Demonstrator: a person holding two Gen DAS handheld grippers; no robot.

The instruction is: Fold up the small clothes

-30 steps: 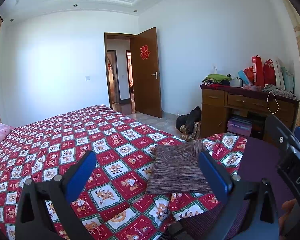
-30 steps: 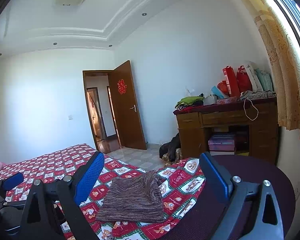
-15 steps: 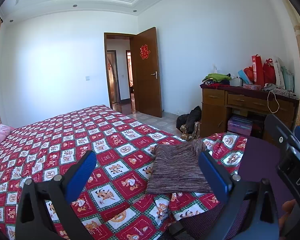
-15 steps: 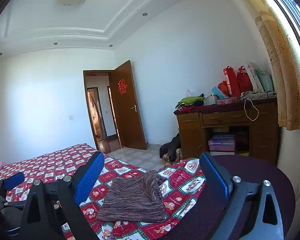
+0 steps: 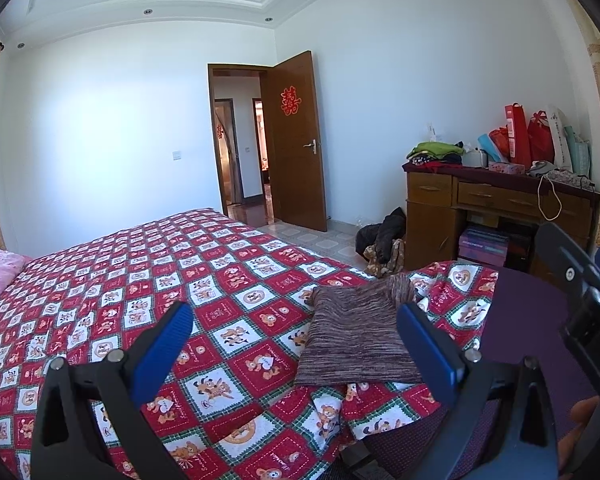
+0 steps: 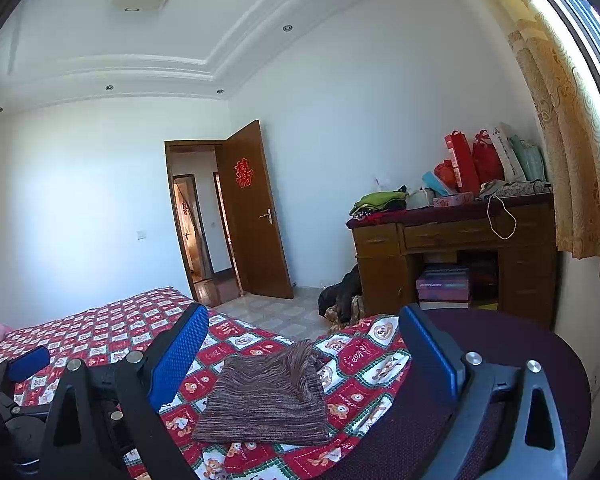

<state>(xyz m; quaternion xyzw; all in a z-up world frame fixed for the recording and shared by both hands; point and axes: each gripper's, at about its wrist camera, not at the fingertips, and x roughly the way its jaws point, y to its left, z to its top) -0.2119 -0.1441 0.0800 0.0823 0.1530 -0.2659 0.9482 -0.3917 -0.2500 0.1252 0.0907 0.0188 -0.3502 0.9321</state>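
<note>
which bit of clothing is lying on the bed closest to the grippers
The brown striped knit garment, flat on the red patterned bedspread near both open grippers. The green clothes sit across the room on the wooden desk.

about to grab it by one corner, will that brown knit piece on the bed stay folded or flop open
The brown knit piece looks soft and thin, lying flat in layers on the bedspread, so it would likely droop and unfold if lifted by one corner. It probably weighs little. Its ribbed surface should grip well, though pushing it may bunch it and the bedspread beneath.
</note>
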